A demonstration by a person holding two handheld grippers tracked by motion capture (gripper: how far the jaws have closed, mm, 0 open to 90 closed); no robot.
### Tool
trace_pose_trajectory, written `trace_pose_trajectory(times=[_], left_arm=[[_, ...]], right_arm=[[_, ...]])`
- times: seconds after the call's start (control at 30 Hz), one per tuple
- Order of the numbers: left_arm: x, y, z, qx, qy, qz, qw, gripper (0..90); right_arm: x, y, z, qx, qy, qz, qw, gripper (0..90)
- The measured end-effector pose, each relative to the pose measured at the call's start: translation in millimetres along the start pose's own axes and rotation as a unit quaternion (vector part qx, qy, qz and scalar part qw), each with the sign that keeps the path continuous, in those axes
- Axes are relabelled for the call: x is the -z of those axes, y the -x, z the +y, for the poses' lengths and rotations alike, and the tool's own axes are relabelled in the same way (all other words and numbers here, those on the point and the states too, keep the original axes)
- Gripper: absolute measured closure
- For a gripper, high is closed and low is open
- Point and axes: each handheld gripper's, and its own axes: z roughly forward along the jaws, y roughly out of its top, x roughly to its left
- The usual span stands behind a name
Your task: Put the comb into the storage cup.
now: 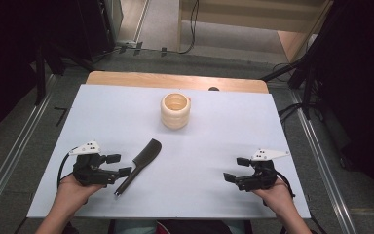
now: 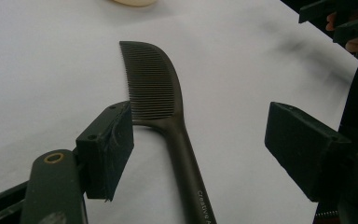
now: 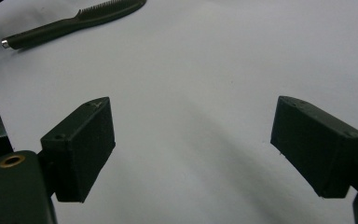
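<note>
Here, a dark comb (image 1: 140, 165) is seen lying flat on the white tabletop (image 1: 214, 141), just in front of the left hand-held gripper (image 1: 118, 165), whose jaws are spread wide with nothing held. The comb's handle is seen between these jaws, untouched. The right hand-held gripper (image 1: 237, 168) is kept well apart from the comb, also wide and empty. Beyond the comb, a ribbed cream cup (image 1: 175, 110) is placed upright.

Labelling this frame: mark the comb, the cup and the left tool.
comb (image 2: 156, 88), left gripper view, on the teeth.
cup (image 1: 175, 117), high view, on its ribbed outer wall.
left tool (image 1: 118, 165), high view, midway between its fingertips.
</note>
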Motion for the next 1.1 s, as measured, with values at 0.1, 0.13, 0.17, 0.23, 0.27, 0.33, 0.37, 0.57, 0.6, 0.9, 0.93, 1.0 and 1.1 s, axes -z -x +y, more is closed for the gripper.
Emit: trace_pose_trajectory(times=[0.1, 0.13, 0.17, 0.23, 0.27, 0.33, 0.37, 0.57, 0.6, 0.9, 0.93, 1.0, 1.1], left_arm=[[-0.2, 0.0, 0.3, 0.0, 0.0, 0.001, 1.0, 24.7], [-0.4, 0.0, 0.6, -0.001, -0.001, 0.001, 1.0, 24.7], [-1.0, 0.2, 0.6, -0.001, 0.0, 0.0, 1.0, 24.7], [-1.8, 0.9, 0.8, -0.006, -0.005, 0.003, 1.0, 24.7], [-1.8, 0.9, 0.8, -0.006, -0.005, 0.003, 1.0, 24.7], [-1.5, 1.0, 0.3, -0.007, -0.008, 0.005, 0.9999, 24.7], [-1.5, 1.0, 0.3, -0.007, -0.008, 0.005, 0.9999, 24.7], [-0.3, 1.4, -0.5, -0.004, -0.005, 0.007, 1.0, 24.7], [-0.2, 1.4, -0.6, -0.004, -0.006, 0.007, 0.9999, 24.7], [0.6, 1.1, -0.9, -0.002, -0.003, 0.009, 0.9999, 24.7], [0.6, 1.1, -0.9, -0.002, -0.003, 0.009, 1.0, 24.7], [0.5, 1.2, -0.9, -0.002, -0.004, 0.01, 0.9999, 24.7], [0.6, 1.4, -0.7, -0.003, -0.006, 0.01, 0.9999, 24.7]], right_arm=[[-0.6, -0.5, 0.1, 0.0, -0.004, 0.002, 1.0, 11.8], [-1.0, -0.6, 0.0, 0.0, -0.005, 0.002, 1.0, 11.8], [-1.5, -0.7, -0.2, 0.0, -0.006, 0.003, 1.0, 11.8], [-2.2, -1.5, -0.3, 0.0, -0.008, 0.004, 1.0, 11.8], [-2.2, -1.5, -0.2, 0.0, -0.008, 0.004, 1.0, 11.8], [-2.6, -0.9, 0.2, -0.001, -0.006, 0.004, 1.0, 11.8], [-2.6, -0.9, 0.2, -0.001, -0.006, 0.004, 1.0, 11.8], [-2.6, -0.6, 0.2, 0.0, -0.008, 0.004, 1.0, 11.8], [-2.5, -0.4, 0.4, 0.0, -0.006, 0.005, 1.0, 11.8], [-2.7, -0.2, 0.6, 0.001, -0.005, 0.005, 1.0, 11.8], [-2.5, -0.1, 0.6, -0.001, -0.006, 0.005, 1.0, 11.9], [-2.4, 0.0, 0.5, -0.001, -0.006, 0.005, 1.0, 11.9], [-2.4, 0.0, 0.5, -0.001, -0.006, 0.005, 1.0, 11.8]])
